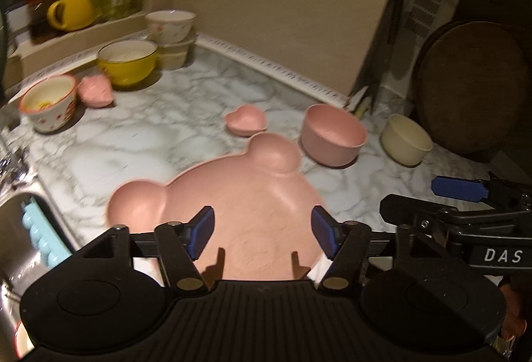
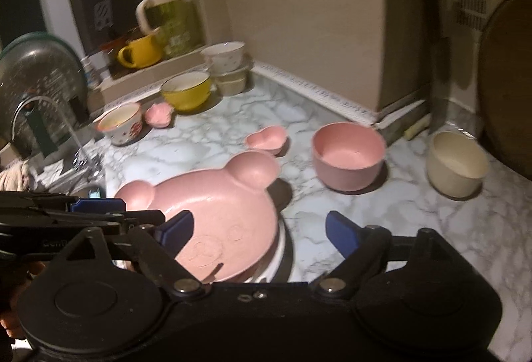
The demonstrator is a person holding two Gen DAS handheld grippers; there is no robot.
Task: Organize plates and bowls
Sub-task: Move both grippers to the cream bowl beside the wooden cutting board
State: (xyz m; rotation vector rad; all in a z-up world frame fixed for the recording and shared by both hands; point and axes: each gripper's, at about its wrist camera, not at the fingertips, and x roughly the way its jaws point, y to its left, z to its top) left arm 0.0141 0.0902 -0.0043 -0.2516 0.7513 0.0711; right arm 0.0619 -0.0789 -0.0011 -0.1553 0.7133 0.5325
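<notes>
Sink (image 1: 20, 229): lay at the near left, a pale blue strip on its rim.
Patterned bowl (image 1: 48, 102): stood far left on the marble counter (image 1: 139, 142), a small pink dish (image 1: 95, 91) just beside it.
Yellow bowl (image 1: 128, 61): stood further back, next to a white bowl (image 1: 170, 26) stacked on beige containers.
Left gripper (image 1: 262, 230): jaws stood apart above the bear plate, gripping nothing.
Bear plate (image 1: 239, 195): pink, lay near centre, resting on a white plate (image 2: 279, 249) beneath.
Heart dish (image 1: 245, 120): sat just beyond the bear's ear.
Right gripper (image 2: 257, 234): jaws stood wide apart, one pad over the plate, holding nothing.
Pink bowl (image 1: 332, 134): stood upright right of the heart dish.
Cream bowl (image 1: 405, 139): stood furthest right.
</notes>
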